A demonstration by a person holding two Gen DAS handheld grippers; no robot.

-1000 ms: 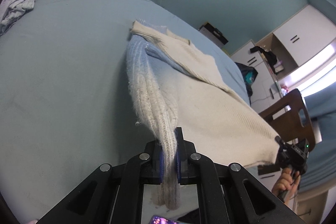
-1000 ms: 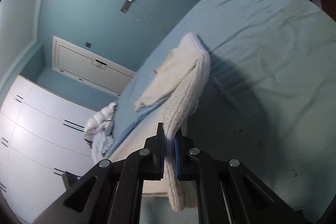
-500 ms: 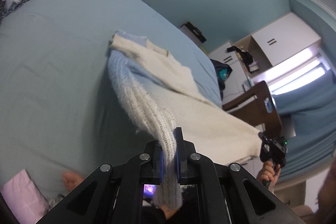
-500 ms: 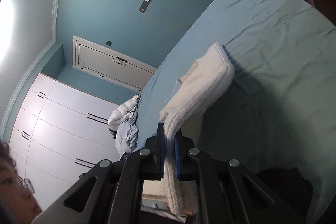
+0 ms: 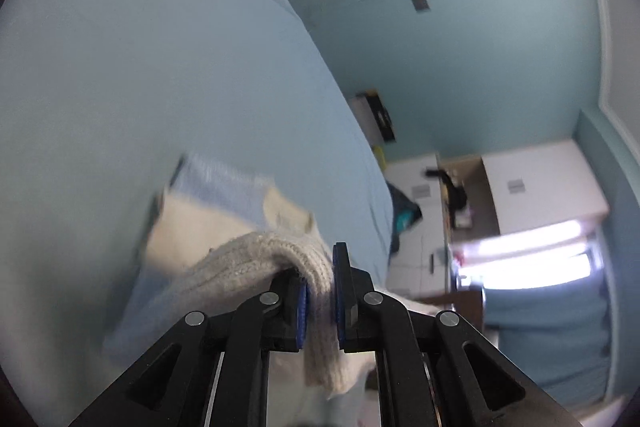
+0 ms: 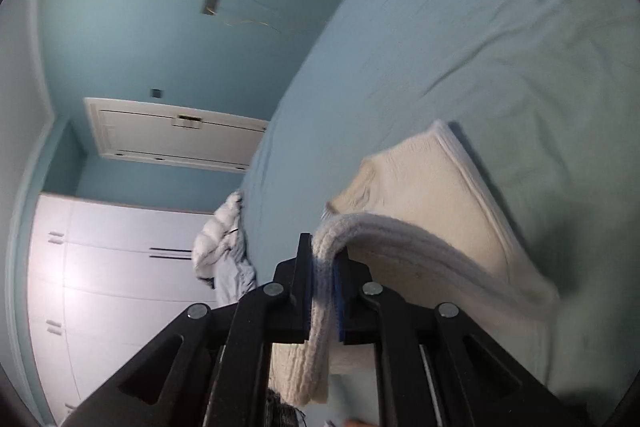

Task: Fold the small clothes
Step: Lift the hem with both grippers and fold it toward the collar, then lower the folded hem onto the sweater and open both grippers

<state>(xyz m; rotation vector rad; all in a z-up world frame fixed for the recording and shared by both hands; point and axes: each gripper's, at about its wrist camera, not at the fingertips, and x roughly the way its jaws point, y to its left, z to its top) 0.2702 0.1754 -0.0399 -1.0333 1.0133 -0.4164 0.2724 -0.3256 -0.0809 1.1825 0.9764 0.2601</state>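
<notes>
A cream knit sweater with a pale blue band lies on the light blue bed, its near part lifted and bent over. My left gripper is shut on the ribbed hem of the sweater, which hangs down between the pads. In the right wrist view the same sweater drapes over the bed, and my right gripper is shut on its ribbed edge. The part of the sweater below both grippers is hidden.
A heap of white and grey laundry sits at the far side of the bed by white wardrobe doors. White cabinets and a bright window stand beyond the bed's other side.
Both grippers have swung forward and down over the bed with the hem still held. The sweater's near part now folds over the rest instead of hanging stretched.
</notes>
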